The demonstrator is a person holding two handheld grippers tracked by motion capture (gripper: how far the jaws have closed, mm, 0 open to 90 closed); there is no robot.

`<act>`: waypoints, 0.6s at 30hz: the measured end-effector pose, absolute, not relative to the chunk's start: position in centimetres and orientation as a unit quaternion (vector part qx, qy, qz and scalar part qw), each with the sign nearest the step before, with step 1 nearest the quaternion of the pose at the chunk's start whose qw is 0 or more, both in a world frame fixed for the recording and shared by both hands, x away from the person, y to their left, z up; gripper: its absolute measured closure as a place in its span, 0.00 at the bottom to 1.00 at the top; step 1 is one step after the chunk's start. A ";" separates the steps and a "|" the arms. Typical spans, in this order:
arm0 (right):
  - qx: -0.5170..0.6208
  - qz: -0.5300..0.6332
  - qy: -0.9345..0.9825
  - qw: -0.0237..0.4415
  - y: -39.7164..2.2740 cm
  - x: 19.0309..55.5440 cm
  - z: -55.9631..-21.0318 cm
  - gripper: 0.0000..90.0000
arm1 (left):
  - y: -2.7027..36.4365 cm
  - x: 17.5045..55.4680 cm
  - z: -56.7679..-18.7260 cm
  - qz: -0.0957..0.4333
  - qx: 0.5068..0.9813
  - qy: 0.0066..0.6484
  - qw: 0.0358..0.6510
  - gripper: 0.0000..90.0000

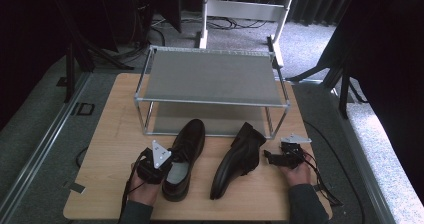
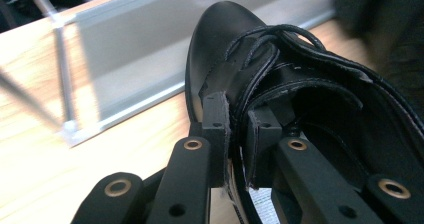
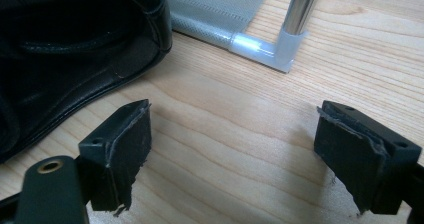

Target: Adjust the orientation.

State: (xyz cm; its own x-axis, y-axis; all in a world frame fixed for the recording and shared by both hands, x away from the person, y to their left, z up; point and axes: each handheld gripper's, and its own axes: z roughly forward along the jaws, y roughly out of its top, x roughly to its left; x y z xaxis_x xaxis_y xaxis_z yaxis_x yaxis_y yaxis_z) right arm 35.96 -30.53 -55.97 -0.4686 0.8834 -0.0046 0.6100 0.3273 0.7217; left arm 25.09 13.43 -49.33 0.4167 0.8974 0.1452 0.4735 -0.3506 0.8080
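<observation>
My left gripper (image 2: 237,149) is clamped on the side wall of the upright shoe (image 1: 184,156), lower centre; the tipped shoe (image 1: 236,159) waits beside my wide-open right gripper (image 3: 232,156). Both rack (image 1: 210,76) shelves look unfilled, so 2 placements remain.

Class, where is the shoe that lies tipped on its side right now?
In the high view the tipped shoe lies right of centre on the table, between the upright shoe and the right gripper, before the rack.

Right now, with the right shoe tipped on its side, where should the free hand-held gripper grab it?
Probably the collar edge of the tipped shoe: thin enough to pinch, and its opening faces the open right hand-held gripper. Come in from the right, one jaw inside, like the left hand-held gripper's hold on the upright shoe.
</observation>
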 end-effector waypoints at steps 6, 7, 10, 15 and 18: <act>0.473 0.335 0.789 0.204 -30.5 36.0 -56.0 0.16 | 14.5 24.7 -49.8 0.300 0.756 0.469 0.342 0.89; 0.473 0.335 0.789 0.204 -30.5 36.0 -56.0 0.16 | 14.7 24.8 -49.8 0.297 0.756 0.473 0.343 0.87; 0.474 0.335 0.788 0.204 -30.5 35.9 -56.0 0.17 | 15.3 24.6 -49.6 0.280 0.749 0.483 0.356 0.81; 0.471 0.348 0.792 0.176 -30.3 34.9 -55.3 0.47 | 16.4 22.9 -48.5 0.282 0.746 0.467 0.382 0.62; 0.454 0.365 0.795 0.168 -29.7 34.1 -54.6 0.51 | 17.3 21.7 -47.8 0.290 0.737 0.463 0.398 0.61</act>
